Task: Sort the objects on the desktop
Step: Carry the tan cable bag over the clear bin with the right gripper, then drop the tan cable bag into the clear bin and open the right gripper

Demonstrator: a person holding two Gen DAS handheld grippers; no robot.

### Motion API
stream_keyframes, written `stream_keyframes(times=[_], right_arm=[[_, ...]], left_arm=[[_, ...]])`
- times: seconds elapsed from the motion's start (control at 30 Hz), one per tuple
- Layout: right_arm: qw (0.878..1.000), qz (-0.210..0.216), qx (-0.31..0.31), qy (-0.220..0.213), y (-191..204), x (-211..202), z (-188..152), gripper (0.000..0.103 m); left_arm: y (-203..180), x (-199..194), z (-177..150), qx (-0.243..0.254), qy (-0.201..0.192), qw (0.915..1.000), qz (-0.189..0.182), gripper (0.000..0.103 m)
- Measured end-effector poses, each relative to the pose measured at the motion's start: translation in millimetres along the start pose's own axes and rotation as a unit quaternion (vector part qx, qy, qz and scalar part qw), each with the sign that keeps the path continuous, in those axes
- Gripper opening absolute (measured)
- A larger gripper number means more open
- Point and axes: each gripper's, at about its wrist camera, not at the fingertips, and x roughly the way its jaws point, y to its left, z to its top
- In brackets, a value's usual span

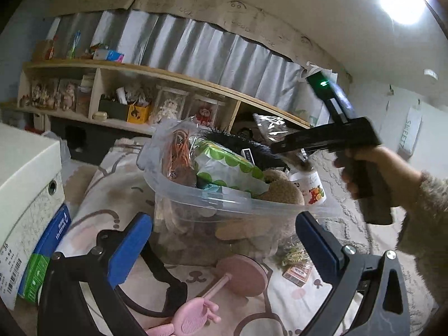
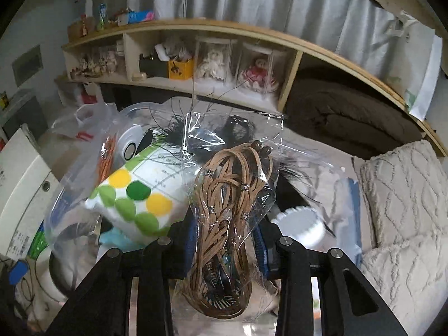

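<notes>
A clear plastic bin [image 1: 224, 210] stands on the bed cover, piled with a green-dotted packet [image 1: 229, 165], black feathers [image 1: 240, 140], a plush toy and a white jar [image 1: 310, 187]. My left gripper [image 1: 224, 246] is open just in front of the bin, its blue pads [image 1: 128, 249] wide apart with nothing between them. In the right wrist view my right gripper [image 2: 226, 240] is shut on a clear bag of brown leather cords [image 2: 229, 196], held above the bin's contents. In the left wrist view a hand [image 1: 372, 168] holds that gripper over the bin's far right side.
A white storage box [image 1: 28, 182] stands at the left, with blue and green packets beside it. A pink round mirror [image 1: 240, 277], a pink comb [image 1: 193, 316] and a black cable lie before the bin. A wooden shelf [image 2: 196, 28] runs behind. Cream pillows [image 2: 400, 196] lie at the right.
</notes>
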Motion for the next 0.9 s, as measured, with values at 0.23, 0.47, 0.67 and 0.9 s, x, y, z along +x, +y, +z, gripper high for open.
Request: stream_keyframes(times=[0.23,0.47,0.67,0.9], right_arm=[[0.994,-0.082,0.06,0.047,-9,34,15,0.037],[0.994,-0.087,0.065,0.015,-8,21,13,0.102],[0.995,-0.041,0.083,-0.046,-4,-11,2,0.103],[0.988,0.015,0.119,-0.1,-6,-48,-36,0.103]], left_arm=[[16,-3,5,-0.035,0.0,0.9994,-0.006,0.103],[14,-2,3,-0.031,0.004,0.9995,-0.008,0.103],[-1,-3,2,0.006,0.004,1.0,0.005,0.103],[-10,-7,6,0.018,0.006,0.9998,-0.002,0.103]])
